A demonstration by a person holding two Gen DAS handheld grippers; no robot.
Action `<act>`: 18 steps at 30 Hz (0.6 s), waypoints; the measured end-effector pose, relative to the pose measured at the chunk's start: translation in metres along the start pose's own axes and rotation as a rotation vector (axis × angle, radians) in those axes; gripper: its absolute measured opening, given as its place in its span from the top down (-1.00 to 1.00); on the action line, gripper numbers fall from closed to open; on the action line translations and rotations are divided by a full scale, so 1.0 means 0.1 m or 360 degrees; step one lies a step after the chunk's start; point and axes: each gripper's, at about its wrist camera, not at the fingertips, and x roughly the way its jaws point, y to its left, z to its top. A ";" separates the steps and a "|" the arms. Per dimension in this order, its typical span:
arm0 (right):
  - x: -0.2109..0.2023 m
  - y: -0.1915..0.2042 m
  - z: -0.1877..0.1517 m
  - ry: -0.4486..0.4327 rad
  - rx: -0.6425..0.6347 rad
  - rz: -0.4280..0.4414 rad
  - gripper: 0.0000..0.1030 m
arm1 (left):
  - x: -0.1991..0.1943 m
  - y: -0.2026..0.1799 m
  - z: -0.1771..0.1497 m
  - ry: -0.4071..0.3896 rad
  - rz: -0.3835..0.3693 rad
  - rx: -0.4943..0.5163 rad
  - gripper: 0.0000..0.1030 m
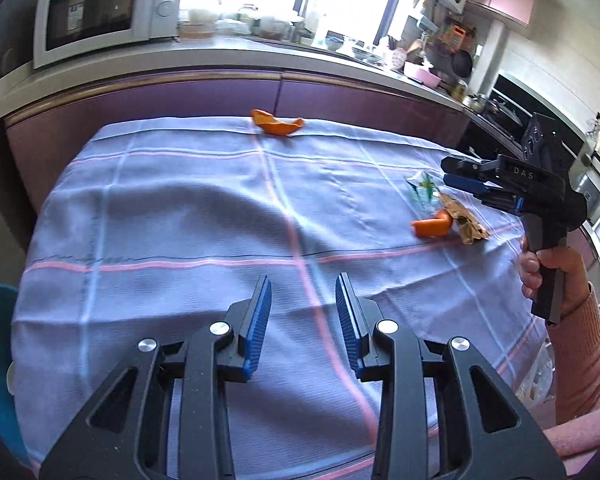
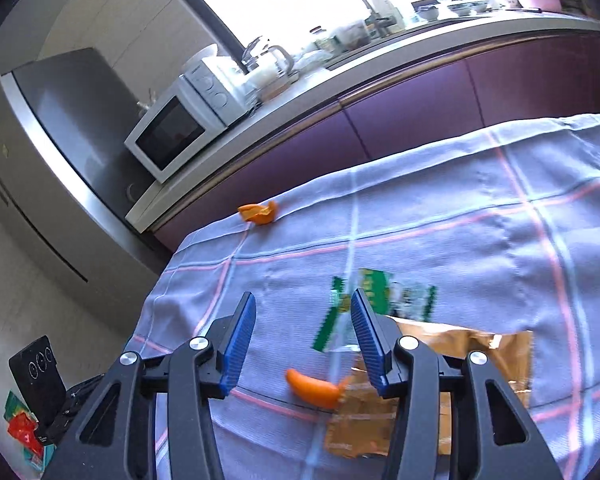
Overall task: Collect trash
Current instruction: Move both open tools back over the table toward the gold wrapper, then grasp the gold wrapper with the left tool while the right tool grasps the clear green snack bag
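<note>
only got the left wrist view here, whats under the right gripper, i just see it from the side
Observer: The right gripper is open, hanging over a green-and-clear wrapper and a brown paper wrapper.
Operator: is the near orange peel touching the brown paper
Observer: Yes, one end of the near orange peel meets the brown paper's edge, below and between the fingers.
Operator: anything on the floor i cant see
Observer: Yes, red and green packaging lies on the floor left of the table, beside a black device.
</note>
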 end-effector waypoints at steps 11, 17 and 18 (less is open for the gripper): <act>-0.37 -0.60 -0.10 -0.0075 0.0147 -0.0086 0.06 | 0.64 -1.01 0.23 0.0162 -0.0364 0.0196 0.33; -0.40 -0.66 -0.12 -0.0070 0.0145 -0.0063 0.05 | 1.09 -1.40 0.30 0.0317 -0.0505 0.0188 0.27; -0.40 -0.67 -0.12 -0.0069 0.0147 -0.0059 0.04 | 1.17 -1.44 0.32 0.0340 -0.0520 0.0176 0.26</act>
